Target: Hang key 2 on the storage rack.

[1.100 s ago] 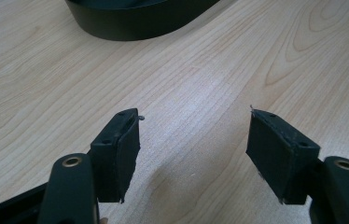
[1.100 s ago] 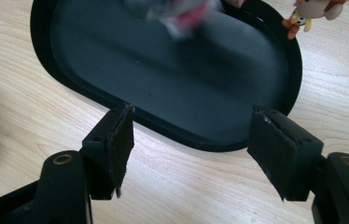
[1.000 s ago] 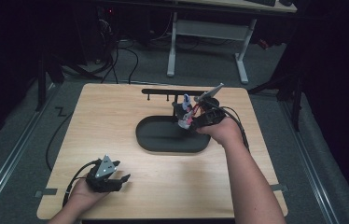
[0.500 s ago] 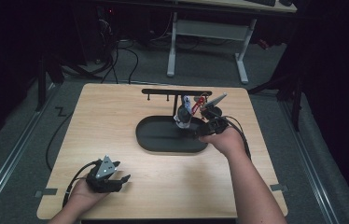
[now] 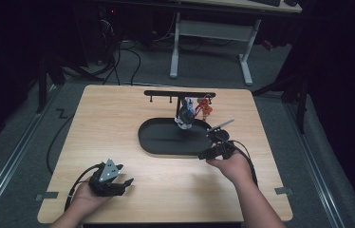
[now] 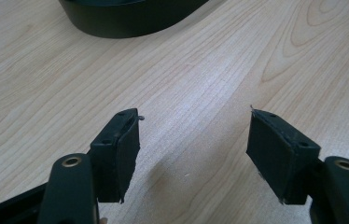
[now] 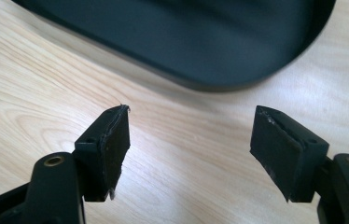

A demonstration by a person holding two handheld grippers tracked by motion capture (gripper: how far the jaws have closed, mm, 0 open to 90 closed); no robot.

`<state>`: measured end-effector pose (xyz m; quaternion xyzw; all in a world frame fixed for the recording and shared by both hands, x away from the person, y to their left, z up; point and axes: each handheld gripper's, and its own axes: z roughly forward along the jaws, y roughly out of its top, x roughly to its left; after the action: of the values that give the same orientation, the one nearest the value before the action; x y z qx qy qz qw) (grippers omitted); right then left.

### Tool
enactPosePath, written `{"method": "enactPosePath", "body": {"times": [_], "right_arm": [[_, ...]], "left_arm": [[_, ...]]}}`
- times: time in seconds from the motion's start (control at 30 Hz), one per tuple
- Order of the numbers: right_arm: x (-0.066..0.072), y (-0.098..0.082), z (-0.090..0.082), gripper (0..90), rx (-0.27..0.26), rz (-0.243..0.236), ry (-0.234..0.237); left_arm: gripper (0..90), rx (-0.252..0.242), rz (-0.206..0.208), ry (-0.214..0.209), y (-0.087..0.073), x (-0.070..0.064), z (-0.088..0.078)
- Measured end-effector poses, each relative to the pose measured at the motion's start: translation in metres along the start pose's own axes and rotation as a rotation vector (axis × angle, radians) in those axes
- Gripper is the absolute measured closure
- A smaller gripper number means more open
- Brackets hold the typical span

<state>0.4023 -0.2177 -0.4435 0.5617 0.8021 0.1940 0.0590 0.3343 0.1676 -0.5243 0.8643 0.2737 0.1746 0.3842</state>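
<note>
**Right gripper withdrawn from the rack, jaws spread and empty**

Right gripper now sits low at the near right rim of the black oval tray, just over the wooden table. A second ago you held it up at the small figures hanging from the black rack at the tray's far side; since then your right hand has come back toward you and down. Its jaws have just been opening a little further. They stand wide apart with nothing between them; in the right gripper view only bare wood lies between the pads, with the tray's curved edge just ahead.

Your left gripper has not moved. It rests at the near left of the table, jaws spread and empty, with bare wood between its pads and the tray's near wall well ahead.

The figures hang at the rack beside a dark object, over the far part of the tray, well apart from both grippers.

Open room: bare wood runs between the two grippers and along the tray's near side. The right gripper has the table's right edge near; the left gripper lies near the table's front edge.
</note>
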Motion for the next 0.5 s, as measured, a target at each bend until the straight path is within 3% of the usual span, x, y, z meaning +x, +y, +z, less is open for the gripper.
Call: {"method": "enactPosePath", "body": {"times": [0.27,0.4,0.5], "right_arm": [[-0.004,-0.044,0.015,29.9,-0.132,0.006,-0.014],[-0.002,-0.064,0.021,29.9,-0.204,-0.03,-0.086],[0.0,-0.08,0.024,29.8,-0.27,-0.023,-0.082]], "left_arm": [[34.7,0.003,0.006,-0.003,0.001,-0.001,0.002],[34.7,0.006,0.008,-0.005,0.002,-0.002,0.003],[34.7,0.003,0.009,-0.007,0.002,-0.002,0.004]]}}
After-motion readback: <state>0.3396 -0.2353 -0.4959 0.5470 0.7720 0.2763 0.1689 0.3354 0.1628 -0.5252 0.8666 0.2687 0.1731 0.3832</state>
